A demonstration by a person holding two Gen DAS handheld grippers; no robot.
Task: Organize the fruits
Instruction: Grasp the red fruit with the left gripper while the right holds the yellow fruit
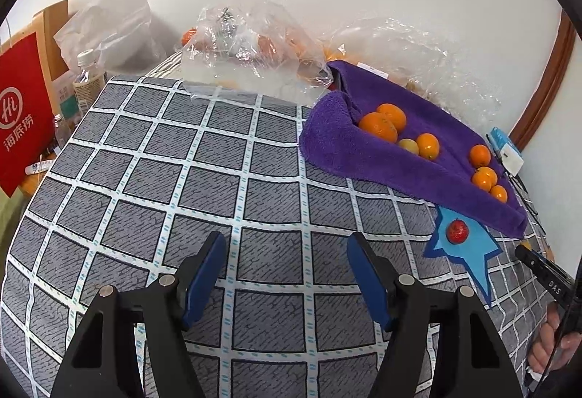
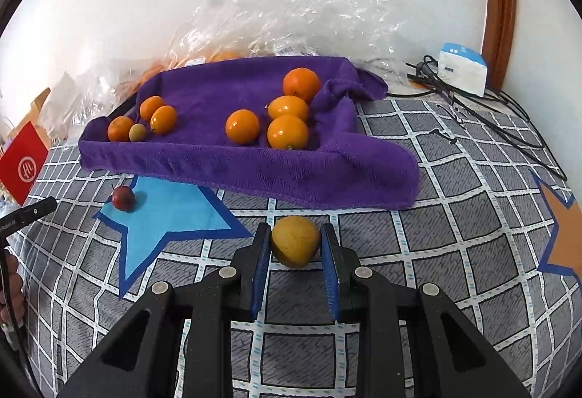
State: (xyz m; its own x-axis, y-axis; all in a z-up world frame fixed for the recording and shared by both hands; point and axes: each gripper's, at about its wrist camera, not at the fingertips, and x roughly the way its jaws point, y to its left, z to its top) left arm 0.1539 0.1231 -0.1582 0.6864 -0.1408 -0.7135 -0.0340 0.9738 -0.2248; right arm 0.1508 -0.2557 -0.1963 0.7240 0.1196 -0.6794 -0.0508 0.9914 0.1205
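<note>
My right gripper [image 2: 295, 234] is shut on a yellow-orange fruit [image 2: 295, 241], held just in front of the purple towel-lined tray [image 2: 254, 172]. Several oranges [image 2: 287, 132] and a small pale fruit [image 2: 137, 132] lie in the tray. A small red fruit [image 2: 123, 198] sits on the blue star mat [image 2: 171, 212]. My left gripper [image 1: 285, 245] is open and empty above the checked cloth; from it the tray [image 1: 334, 143], the oranges [image 1: 378, 126], the red fruit [image 1: 457, 231] and the blue star [image 1: 469, 249] show to the right.
Clear plastic bags with more fruit [image 1: 251, 49] lie behind the tray by the wall. A red paper bag [image 1: 22, 114] and bottles [image 1: 87, 78] stand at the left. A white box [image 2: 462, 69] with black cables [image 2: 491, 114] and an orange star mat [image 2: 563, 234] are on the right.
</note>
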